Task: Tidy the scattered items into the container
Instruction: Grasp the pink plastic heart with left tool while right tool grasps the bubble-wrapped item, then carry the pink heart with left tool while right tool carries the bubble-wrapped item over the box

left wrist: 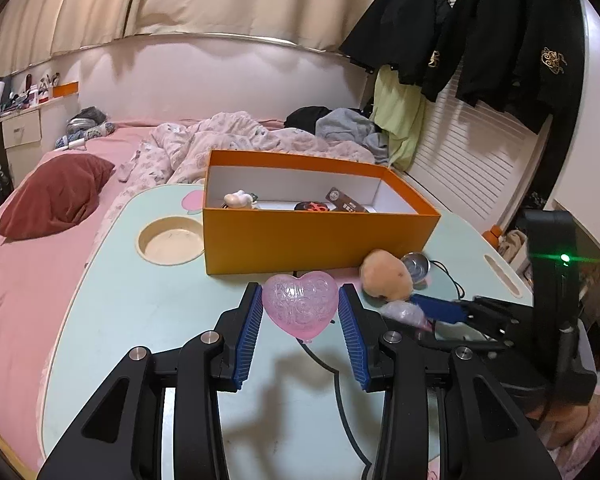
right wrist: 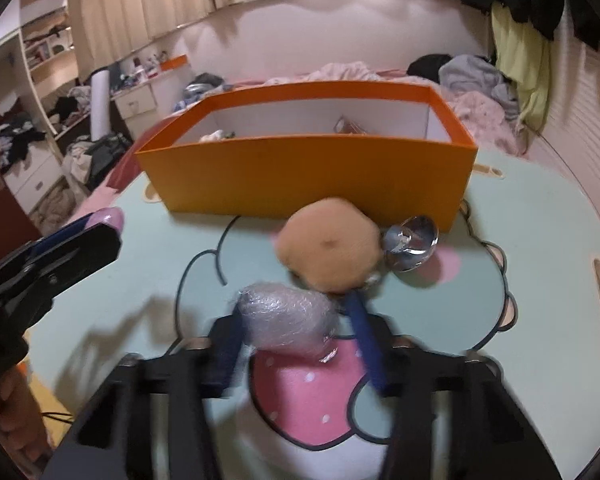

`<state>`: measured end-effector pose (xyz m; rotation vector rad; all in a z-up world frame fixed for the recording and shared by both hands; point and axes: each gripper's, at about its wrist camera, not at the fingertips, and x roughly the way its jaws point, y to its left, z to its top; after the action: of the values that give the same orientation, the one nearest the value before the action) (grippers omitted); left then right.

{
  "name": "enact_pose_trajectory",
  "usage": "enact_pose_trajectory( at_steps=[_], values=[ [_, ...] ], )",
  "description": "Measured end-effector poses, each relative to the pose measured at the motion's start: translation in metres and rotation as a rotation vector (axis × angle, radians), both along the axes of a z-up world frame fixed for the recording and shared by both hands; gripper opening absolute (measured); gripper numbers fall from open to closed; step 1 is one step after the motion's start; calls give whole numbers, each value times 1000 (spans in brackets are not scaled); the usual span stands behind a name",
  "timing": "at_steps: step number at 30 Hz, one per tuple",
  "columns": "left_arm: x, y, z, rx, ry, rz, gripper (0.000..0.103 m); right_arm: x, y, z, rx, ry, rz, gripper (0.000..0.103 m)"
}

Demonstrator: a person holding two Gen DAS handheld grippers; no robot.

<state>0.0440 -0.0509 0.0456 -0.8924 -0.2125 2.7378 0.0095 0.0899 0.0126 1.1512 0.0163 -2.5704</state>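
The orange cardboard box with white inner walls stands open-topped on the pale green cartoon-printed lap table, and everything turns on it lying straight ahead of both grippers, its long side broadside to them, so each load has to go forward and up over that near wall. The left gripper has its blue ribbed pads closed against the two flanks of a translucent pink heart-shaped plastic case, point toward the camera, lobes toward the box; the heart looks lifted clear of the table, judging by the shadow under it. The right gripper is clamped on a small crinkly bundle in clear plastic wrap, which bulges between the blurred blue fingers. Just beyond that bundle sit a tan fuzzy ball-shaped plush and a shiny metal cup-like thing, both close against the box front. I'd judge the left hand the nearer to the rim. The left camera looks down into the box, showing a white figurine, a dark round item and a brown packet already inside, which the right camera barely catches. The right camera shows the plush directly in the bundle's path, and the other gripper with a bare hand off at its left edge.
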Motion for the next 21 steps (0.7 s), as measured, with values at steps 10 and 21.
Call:
enact_pose_trajectory(
  at_steps=[10, 21],
  values=[
    [0, 3, 15, -15, 53, 0, 40, 14, 25, 24, -89, 72, 13, 32],
    [-106, 17, 46, -44, 49, -7, 40, -72, 34, 69, -58, 176, -50, 32]
  ],
)
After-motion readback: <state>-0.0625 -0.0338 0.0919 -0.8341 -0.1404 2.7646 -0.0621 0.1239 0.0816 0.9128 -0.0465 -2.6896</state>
